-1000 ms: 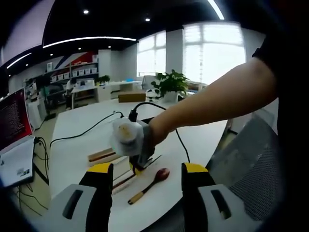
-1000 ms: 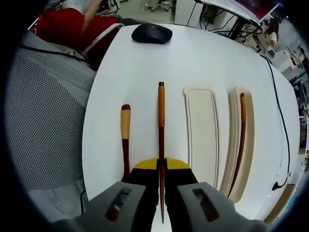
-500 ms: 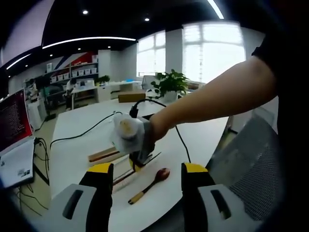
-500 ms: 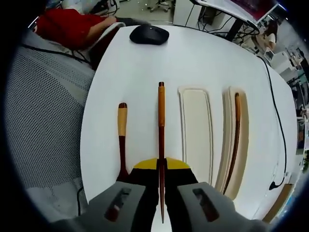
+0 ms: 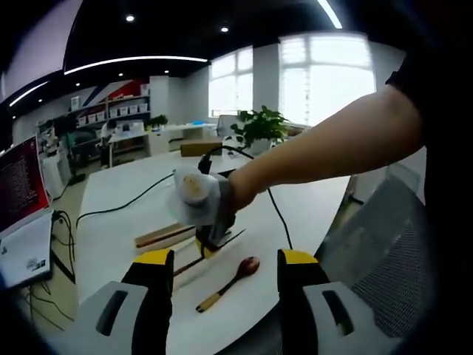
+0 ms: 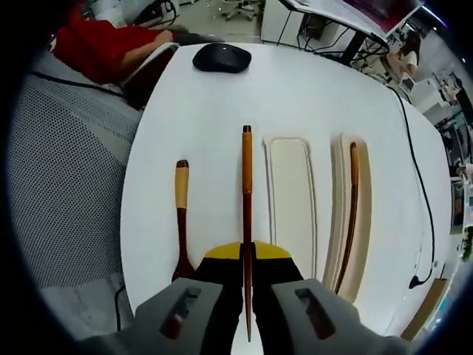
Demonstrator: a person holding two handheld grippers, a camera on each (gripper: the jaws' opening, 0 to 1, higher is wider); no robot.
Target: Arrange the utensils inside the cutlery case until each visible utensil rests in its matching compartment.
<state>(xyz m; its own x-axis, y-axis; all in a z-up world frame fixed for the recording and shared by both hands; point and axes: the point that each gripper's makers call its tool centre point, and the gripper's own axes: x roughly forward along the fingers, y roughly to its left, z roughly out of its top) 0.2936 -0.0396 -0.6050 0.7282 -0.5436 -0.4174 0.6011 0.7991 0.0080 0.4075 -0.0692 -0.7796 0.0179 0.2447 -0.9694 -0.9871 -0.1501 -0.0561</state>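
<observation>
Fingers of the right gripper (image 6: 247, 285) are closed on a chopstick (image 6: 247, 200), gripped near one end, shaft running to 12 o'clock; left gripper (image 5: 225, 285) fingers are held wide, nothing between them. Chopstick is judged light, stiff, smooth wood, likely to pivot if held off-centre. Spoon (image 6: 180, 222) lies at 10 o'clock on the white worktop (image 6: 295, 89); second chopstick (image 6: 347, 211) is seated in the cutlery case (image 6: 295, 203) at 1 o'clock. Mouse (image 6: 222, 57) at 12. Open office, mesh chair (image 6: 66, 185).

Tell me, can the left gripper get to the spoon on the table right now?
Probably yes. The left gripper is open, and the spoon lies on the white table between its jaws with nothing covering it. The right gripper, above the case, stands beside that path.
</observation>
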